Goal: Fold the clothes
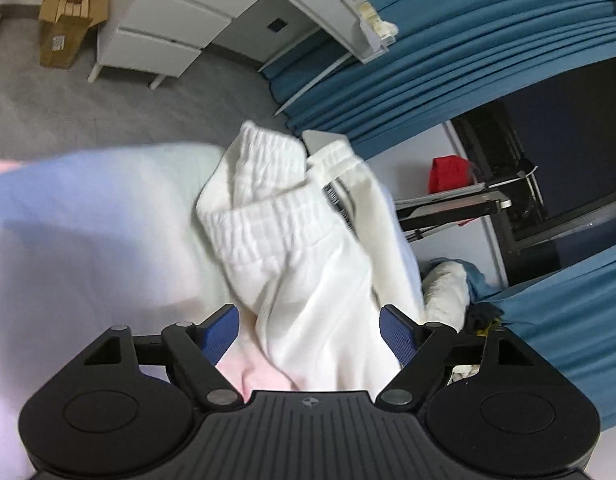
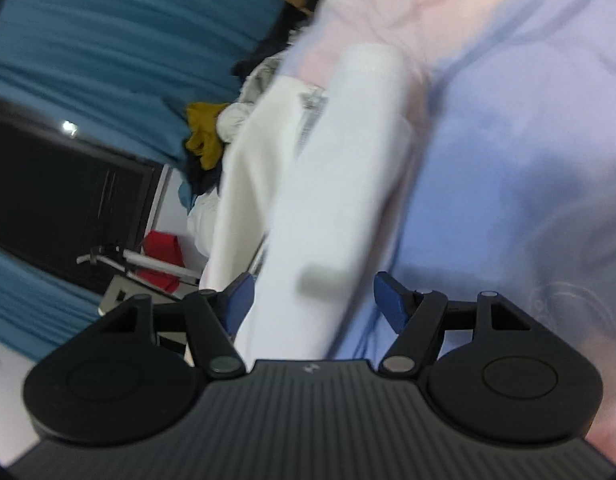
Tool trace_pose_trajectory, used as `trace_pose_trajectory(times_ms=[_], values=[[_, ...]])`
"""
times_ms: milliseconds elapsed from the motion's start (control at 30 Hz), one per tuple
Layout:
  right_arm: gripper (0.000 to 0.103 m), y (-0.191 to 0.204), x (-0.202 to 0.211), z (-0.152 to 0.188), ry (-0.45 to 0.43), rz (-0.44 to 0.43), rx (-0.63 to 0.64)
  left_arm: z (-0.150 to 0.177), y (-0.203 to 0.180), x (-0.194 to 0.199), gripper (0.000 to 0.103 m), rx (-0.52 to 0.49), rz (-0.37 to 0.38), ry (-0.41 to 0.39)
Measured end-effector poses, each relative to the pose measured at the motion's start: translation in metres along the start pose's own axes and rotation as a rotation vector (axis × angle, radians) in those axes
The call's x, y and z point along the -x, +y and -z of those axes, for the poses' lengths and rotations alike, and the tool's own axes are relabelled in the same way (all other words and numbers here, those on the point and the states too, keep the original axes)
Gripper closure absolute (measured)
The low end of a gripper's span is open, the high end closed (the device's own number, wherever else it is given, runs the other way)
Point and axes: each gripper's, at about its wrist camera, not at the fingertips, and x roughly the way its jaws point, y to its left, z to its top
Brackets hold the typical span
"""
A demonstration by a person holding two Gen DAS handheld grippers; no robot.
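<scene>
The white trousers [image 1: 308, 264] lie bunched on the pale sheet [image 1: 88, 220], waistband folded over and one leg trailing toward the bed's edge. The left gripper [image 1: 309, 328] is spread wide with cloth lying between its blue pads, unclamped. The right gripper [image 2: 309, 300] is wide too, straddling a trouser leg. Closing on several layers at once could drag the heap rather than one edge, and the loose leg could slip off the bed.

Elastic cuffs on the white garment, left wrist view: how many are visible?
2. One ribbed cuff lies nearer the left gripper, across the white garment; the second sits farther off, to its right. Folds may hide more.
</scene>
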Motion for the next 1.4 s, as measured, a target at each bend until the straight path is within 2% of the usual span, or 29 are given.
trace_pose_trajectory(times_ms=[200,367,500,567,600,633,667,700,733,800,867,933,1067,1167,1300,1400], values=[[0.035,-0.012,-0.038,-0.008,0.011,-0.020,0.004,0.015,0.003,-0.053,0.027,0.050,-0.024,-0.010],[0.034,0.000,-0.060,-0.020,-0.038,-0.043,0.109,0.024,-0.029,-0.099,0.029,-0.105,-0.095,-0.023],[0.033,0.005,-0.074,-0.025,-0.046,-0.017,0.130,0.024,-0.040,-0.123,0.029,-0.108,-0.121,-0.066],[0.033,0.012,-0.077,-0.023,-0.072,0.011,0.166,0.023,-0.048,-0.130,0.036,-0.129,-0.139,-0.083],[0.036,0.016,-0.077,-0.021,-0.092,0.027,0.183,0.022,-0.052,-0.133,0.043,-0.150,-0.155,-0.083],[0.039,0.019,-0.074,-0.017,-0.121,0.045,0.186,0.020,-0.056,-0.133,0.053,-0.172,-0.171,-0.076],[0.048,0.022,-0.072,-0.013,-0.151,0.064,0.189,0.019,-0.059,-0.134,0.058,-0.193,-0.188,-0.068],[0.060,0.024,-0.070,-0.008,-0.179,0.079,0.187,0.016,-0.062,-0.131,0.067,-0.193,-0.188,-0.064],[0.064,0.023,-0.066,-0.004,-0.204,0.081,0.166,0.014,-0.064,-0.128,0.076,-0.184,-0.181,-0.061],[0.080,0.022,-0.062,0.002,-0.248,0.074,0.115,0.008,-0.070,-0.118,0.080,-0.191,-0.170,-0.054],[0.084,0.020,-0.054,0.006,-0.272,0.061,0.085,0.002,-0.078,-0.106,0.082,-0.212,-0.150,-0.054],[0.086,0.024,-0.047,0.006,-0.279,0.039,0.108,-0.002,-0.087,-0.091,0.084,-0.222,-0.120,-0.063],[0.087,0.010,-0.022,-0.008,-0.245,-0.049,-0.039,-0.010,-0.105,-0.063,0.084,-0.230,-0.062,-0.071],[0.087,0.004,-0.006,-0.014,-0.214,-0.072,-0.076,-0.018,-0.109,-0.037,0.085,-0.221,-0.021,-0.054],[0.087,0.004,0.018,-0.026,-0.166,-0.099,-0.096,-0.024,-0.106,0.006,0.085,-0.248,0.029,-0.039],[0.089,0.008,0.037,-0.031,-0.141,-0.086,-0.046,-0.031,-0.099,0.036,0.085,-0.263,0.041,-0.027]])
